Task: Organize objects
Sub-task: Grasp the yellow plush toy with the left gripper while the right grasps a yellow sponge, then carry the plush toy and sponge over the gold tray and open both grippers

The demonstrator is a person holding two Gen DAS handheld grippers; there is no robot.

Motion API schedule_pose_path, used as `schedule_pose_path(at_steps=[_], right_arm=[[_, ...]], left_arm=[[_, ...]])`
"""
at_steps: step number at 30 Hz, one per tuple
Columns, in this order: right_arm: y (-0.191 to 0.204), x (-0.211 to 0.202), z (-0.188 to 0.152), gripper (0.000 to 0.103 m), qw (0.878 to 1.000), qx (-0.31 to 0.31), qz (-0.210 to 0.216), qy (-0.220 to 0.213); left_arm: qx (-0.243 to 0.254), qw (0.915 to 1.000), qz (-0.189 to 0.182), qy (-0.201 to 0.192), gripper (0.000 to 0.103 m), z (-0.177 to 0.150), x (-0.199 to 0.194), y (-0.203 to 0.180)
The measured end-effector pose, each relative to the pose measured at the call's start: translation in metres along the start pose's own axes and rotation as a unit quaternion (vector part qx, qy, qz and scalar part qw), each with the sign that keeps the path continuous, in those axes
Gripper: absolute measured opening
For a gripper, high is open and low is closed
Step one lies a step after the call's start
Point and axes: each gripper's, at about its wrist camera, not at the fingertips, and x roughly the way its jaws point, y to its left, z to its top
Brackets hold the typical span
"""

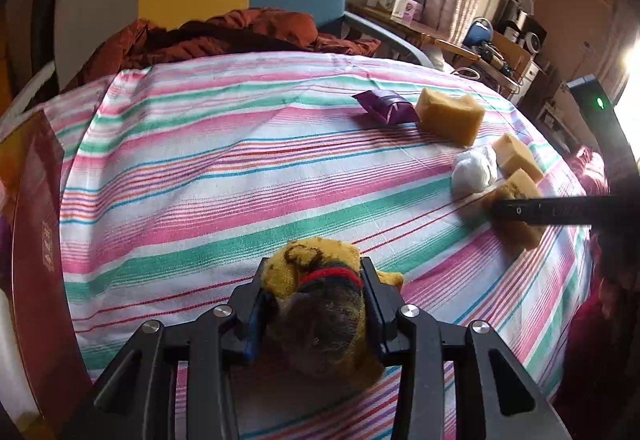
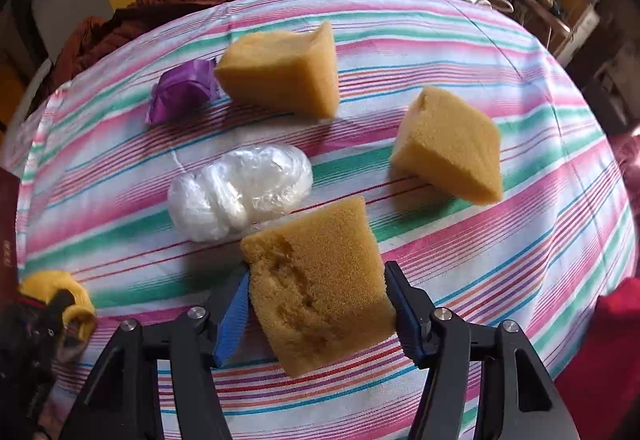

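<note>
**Sorting barely begun on the striped cloth**

The left gripper [image 1: 316,304] pinches a yellow knitted toy [image 1: 320,288] between its fingers. The right gripper [image 2: 316,304] has its fingers against the sides of the nearest sponge [image 2: 320,280], apparently gripping it. Beyond its tips lie two more sponges [image 2: 284,68], a white plastic bundle [image 2: 240,192] and a purple packet [image 2: 184,88] (all loose). No container holds anything; most work seemingly remains.

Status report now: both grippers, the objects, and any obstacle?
Left hand-held gripper shut on yellow sock. Right hand-held gripper shut on near sponge. White plastic bundle touches that sponge.
</note>
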Motion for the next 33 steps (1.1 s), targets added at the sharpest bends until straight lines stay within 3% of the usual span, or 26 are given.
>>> schedule_pose_path(at_steps=[9, 13, 18, 33], right_arm=[[-0.009, -0.005, -0.001, 0.061, 0.999, 0.017, 0.039, 0.002], [0.011, -0.012, -0.004, 0.061, 0.991, -0.011, 0.136, 0.004], [0.056, -0.009, -0.015, 0.061, 0.987, -0.116, 0.106, 0.018], [0.062, -0.013, -0.015, 0.062, 0.986, -0.134, 0.094, -0.001]], left_arm=[[0.012, 0.9997, 0.012, -0.016, 0.042, -0.004, 0.000, -0.004], [0.014, 0.9996, 0.014, -0.020, 0.042, -0.006, 0.000, -0.005], [0.020, 0.9993, 0.021, -0.024, 0.042, -0.007, 0.000, -0.007], [0.039, 0.9978, 0.043, -0.032, 0.042, -0.008, -0.003, -0.014]])
